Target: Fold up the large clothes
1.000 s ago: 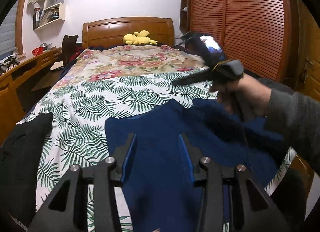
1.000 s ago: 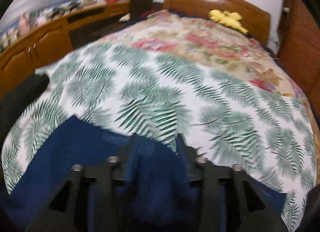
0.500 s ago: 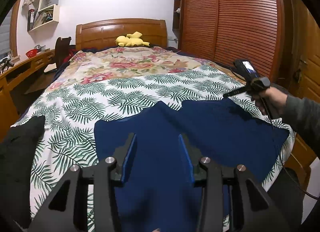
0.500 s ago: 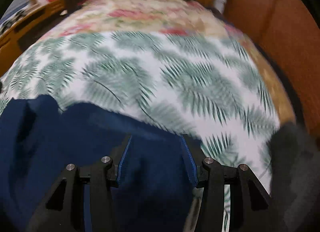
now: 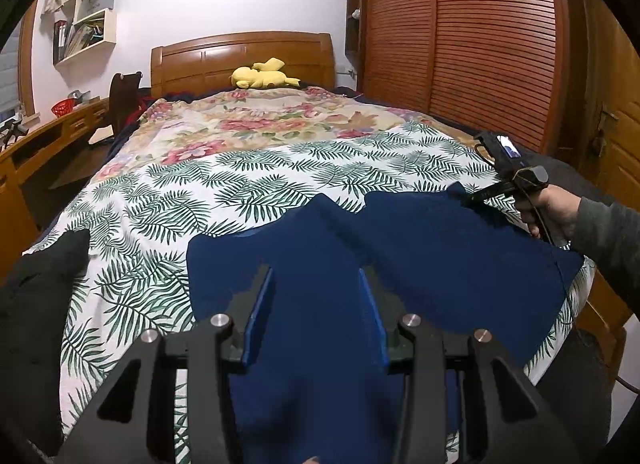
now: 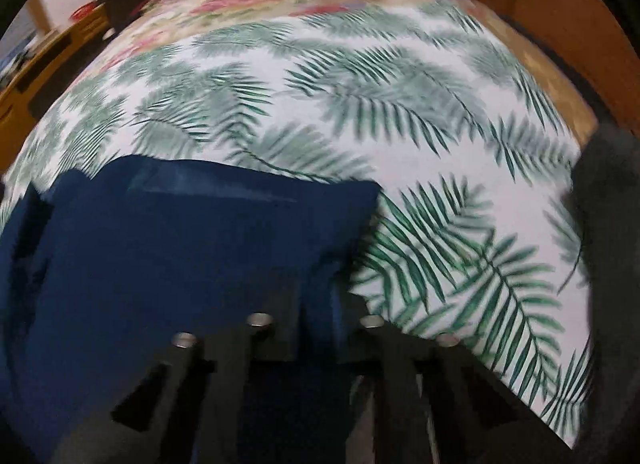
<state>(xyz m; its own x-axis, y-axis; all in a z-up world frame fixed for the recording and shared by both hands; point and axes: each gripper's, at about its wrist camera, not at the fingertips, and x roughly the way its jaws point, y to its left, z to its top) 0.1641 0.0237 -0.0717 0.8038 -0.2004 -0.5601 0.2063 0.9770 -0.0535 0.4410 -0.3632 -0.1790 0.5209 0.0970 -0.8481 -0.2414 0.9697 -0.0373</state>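
With the blue garment (image 5: 400,264) lying flat on the bed (image 5: 248,168), the right gripper (image 6: 320,304) is pinching its far corner and the left gripper (image 5: 314,316), spread over it, should be closing before any lifting

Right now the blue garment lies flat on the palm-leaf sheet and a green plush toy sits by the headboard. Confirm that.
Wrong in one respect: the plush toy is yellow, not green. The left wrist view shows it by the headboard. The rest stands: the blue garment lies flat on the palm-leaf sheet.
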